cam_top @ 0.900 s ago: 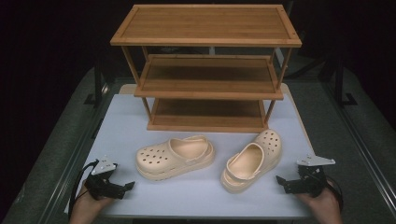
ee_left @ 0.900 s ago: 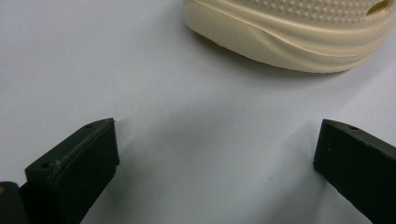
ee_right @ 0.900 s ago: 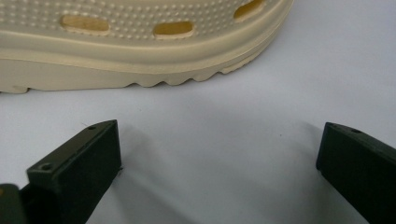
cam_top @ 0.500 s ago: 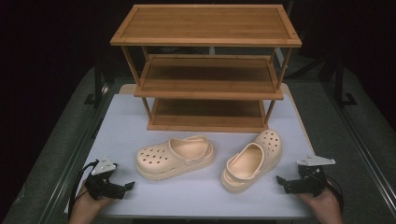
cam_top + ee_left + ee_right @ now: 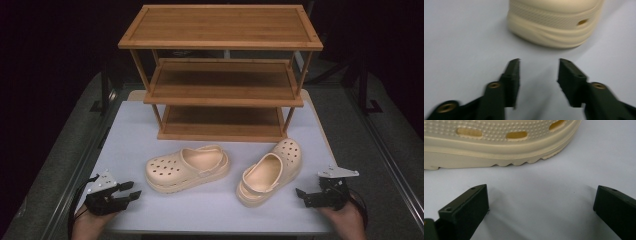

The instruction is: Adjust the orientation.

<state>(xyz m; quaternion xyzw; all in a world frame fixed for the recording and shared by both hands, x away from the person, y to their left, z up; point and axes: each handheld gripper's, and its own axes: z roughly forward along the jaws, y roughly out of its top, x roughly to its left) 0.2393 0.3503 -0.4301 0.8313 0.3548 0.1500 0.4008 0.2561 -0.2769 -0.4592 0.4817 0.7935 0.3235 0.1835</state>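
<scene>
Two cream clogs: left clog (image 5: pixel 187 167), right clog (image 5: pixel 270 171). One three-tier wooden shoe rack (image 5: pixel 221 70). Two handheld grippers: left gripper (image 5: pixel 131 191), right gripper (image 5: pixel 301 194).

White table (image 5: pixel 135 130); grey floor (image 5: pixel 395 130) beside; dark room behind.

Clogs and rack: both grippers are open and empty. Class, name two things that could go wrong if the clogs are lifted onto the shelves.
1. The left clog is broad and rounded; the left gripper may slip off its toe.
2. The rack has low shelf gaps, so the right clog, carried by the right gripper, could catch a shelf edge.
</scene>
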